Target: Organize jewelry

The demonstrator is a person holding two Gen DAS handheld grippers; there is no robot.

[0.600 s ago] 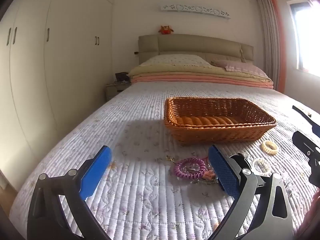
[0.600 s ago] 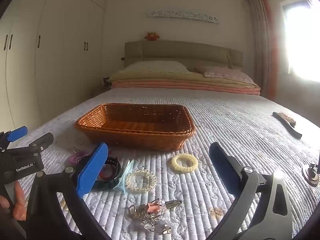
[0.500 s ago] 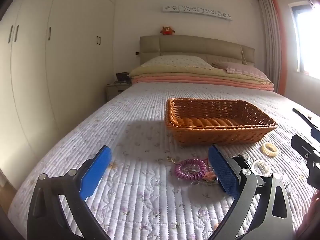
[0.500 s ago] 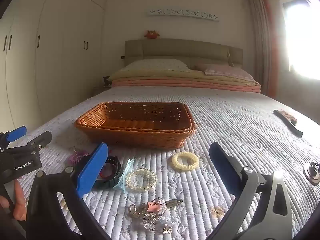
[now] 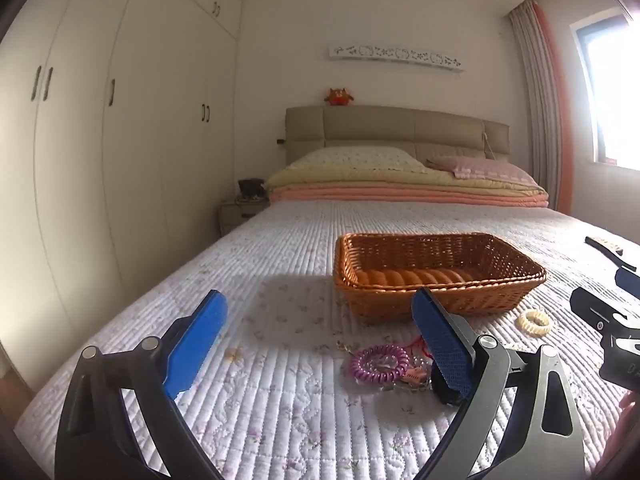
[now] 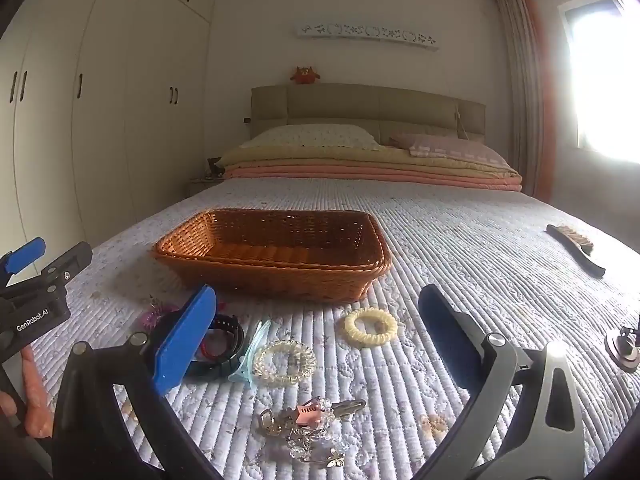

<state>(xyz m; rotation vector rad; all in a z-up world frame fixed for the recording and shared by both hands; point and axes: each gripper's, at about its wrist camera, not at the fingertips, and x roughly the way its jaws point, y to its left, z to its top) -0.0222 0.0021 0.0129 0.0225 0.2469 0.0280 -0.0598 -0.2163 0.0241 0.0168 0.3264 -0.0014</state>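
An empty brown wicker basket (image 5: 436, 276) (image 6: 276, 252) sits on the quilted bed. In front of it lie a purple coil hair tie (image 5: 379, 362), a yellow scrunchie (image 6: 371, 326) (image 5: 534, 322), a clear coil tie (image 6: 285, 362), a blue hair clip (image 6: 251, 354), a black band (image 6: 222, 346) and a heap of clips and crystal pieces (image 6: 312, 426). My left gripper (image 5: 320, 344) is open and empty, low over the quilt left of the pile. My right gripper (image 6: 316, 336) is open and empty above the items.
A wooden brush (image 6: 576, 250) lies on the bed at the right. A small round metal item (image 6: 624, 346) sits at the right edge. Folded blankets and pillows (image 6: 372, 160) lie at the headboard. White wardrobes (image 5: 100, 140) stand along the left.
Both grippers have edged slightly forward and up; the basket and items sit a little lower in view. Both stay open and nothing was taken hold of.
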